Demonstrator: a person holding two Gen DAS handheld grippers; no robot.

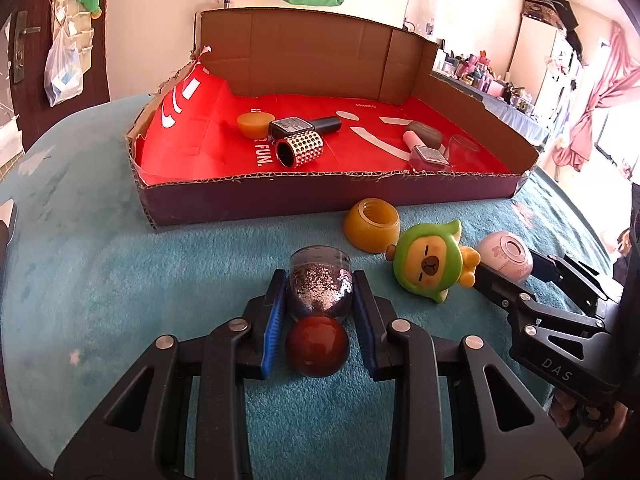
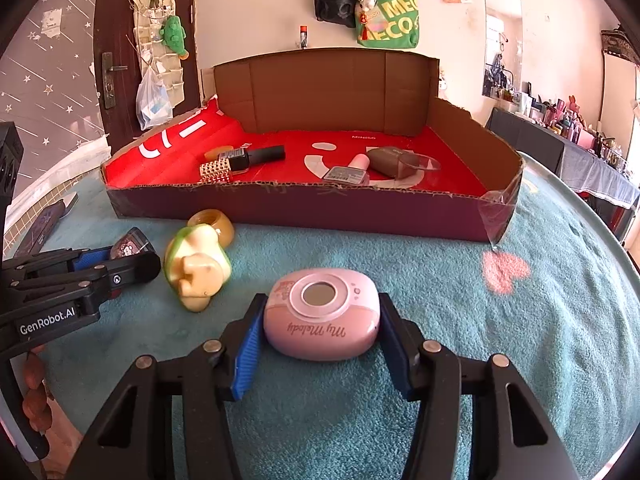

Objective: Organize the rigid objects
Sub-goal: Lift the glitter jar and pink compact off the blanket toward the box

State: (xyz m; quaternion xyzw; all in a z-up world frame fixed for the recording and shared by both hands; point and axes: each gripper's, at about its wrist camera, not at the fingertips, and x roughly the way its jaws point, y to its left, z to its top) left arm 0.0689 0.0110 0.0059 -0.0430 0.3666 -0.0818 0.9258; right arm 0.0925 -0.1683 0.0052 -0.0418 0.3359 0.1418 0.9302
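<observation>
Status, left to right. In the cardboard box (image 1: 168,204) with the red liner we already count six items: a small amber cap (image 1: 251,124), a dark nail polish bottle (image 1: 304,126), a studded cylinder (image 1: 300,148), then a pink nail polish bottle (image 1: 426,152), a brown case (image 1: 426,133) and a clear lid (image 1: 464,146).

Four items are left on the teal blanket (image 1: 100,280). Our left gripper (image 1: 320,292) is clamped on the glitter bottle (image 1: 320,284), whose dark red round cap (image 1: 316,346) points back at us; the bottle looks to be resting on the blanket. Next come the amber cup (image 1: 372,230) on its side, just in front of the box wall, and the green toy figure (image 1: 430,266), untouched. Our right gripper (image 2: 320,322) has its pads closed against both sides of the pink My Melody case (image 2: 320,314), which also looks to be down on the blanket.

So roughly 60% done; both held items need lifting into the box, then cup and toy.
</observation>
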